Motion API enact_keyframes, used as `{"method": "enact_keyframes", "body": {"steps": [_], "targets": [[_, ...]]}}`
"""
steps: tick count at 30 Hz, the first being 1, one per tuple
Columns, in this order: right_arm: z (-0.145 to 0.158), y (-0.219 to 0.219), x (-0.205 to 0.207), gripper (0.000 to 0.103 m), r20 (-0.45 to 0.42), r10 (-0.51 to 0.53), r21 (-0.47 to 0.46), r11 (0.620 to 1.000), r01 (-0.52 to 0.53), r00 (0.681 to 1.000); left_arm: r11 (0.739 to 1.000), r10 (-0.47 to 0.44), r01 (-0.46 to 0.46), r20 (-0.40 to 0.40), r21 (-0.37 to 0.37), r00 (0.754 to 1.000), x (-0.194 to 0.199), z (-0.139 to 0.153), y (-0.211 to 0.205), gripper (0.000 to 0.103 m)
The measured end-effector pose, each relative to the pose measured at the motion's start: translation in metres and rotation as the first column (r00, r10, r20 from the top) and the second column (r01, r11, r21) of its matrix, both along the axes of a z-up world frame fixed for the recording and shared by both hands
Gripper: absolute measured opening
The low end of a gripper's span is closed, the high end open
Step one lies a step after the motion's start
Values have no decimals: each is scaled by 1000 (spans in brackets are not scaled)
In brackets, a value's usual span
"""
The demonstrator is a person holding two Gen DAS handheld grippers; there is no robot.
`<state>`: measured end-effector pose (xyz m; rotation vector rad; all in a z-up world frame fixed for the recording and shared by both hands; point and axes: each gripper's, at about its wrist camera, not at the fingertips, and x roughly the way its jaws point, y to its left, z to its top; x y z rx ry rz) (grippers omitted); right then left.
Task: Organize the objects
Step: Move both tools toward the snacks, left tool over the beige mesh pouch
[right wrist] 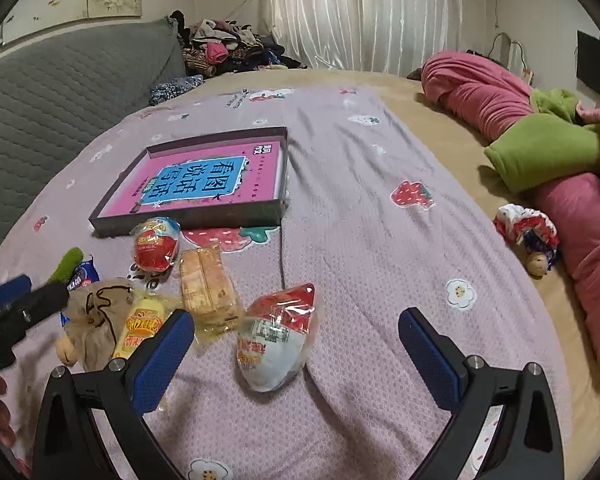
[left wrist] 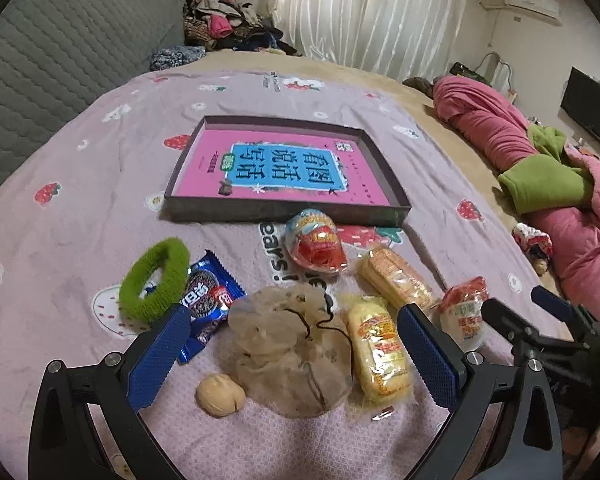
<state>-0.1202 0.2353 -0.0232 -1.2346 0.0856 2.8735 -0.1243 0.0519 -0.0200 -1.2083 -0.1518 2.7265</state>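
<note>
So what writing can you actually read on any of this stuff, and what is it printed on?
"看图说话写话": pink book in the shallow box; it appears upside down in the left view.
"ears!": lilac blanket, partly hidden by a snack.
Oreo-style cookie picture: blue packet; its lettering is too distorted to read.
Snack wrappers: Chinese print too blurred to read.
Blanket's far-edge print: too small.

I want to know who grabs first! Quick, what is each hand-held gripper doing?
Left hand-held gripper: open, holding nothing, over the mesh pouch.
Right hand-held gripper: open, holding nothing, near the red-and-white snack packet.
</note>
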Motion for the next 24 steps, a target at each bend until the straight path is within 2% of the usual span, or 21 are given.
{"method": "enact_keyframes", "body": {"steps": [6,11,13,16,19,22,24], "targets": [[-13,-7,-12,103,36,8,28,1000,-9,999,1000,-21,21,32,12,999,-8,-8,5,102],[-24,-9,-22,103,67,-1,43,999,-2,998,998,-49,48,60,31,997,-13,-18,13,81],[-26,-10,-24,103,72,5,47,999,-8,997,998,-61,59,74,30,995,-15,-22,17,64],[-29,-11,-27,103,80,9,58,998,-14,997,997,-69,67,91,26,994,-19,-28,20,54],[-31,-13,-29,102,83,20,56,998,-25,996,997,-70,65,107,50,992,-22,-33,18,49],[-32,-16,-31,88,86,38,58,997,-43,996,997,-59,54,118,50,991,-26,-37,15,40],[-35,-19,-33,81,98,44,69,996,-51,994,997,-59,52,132,55,990,-29,-41,13,39]]}}
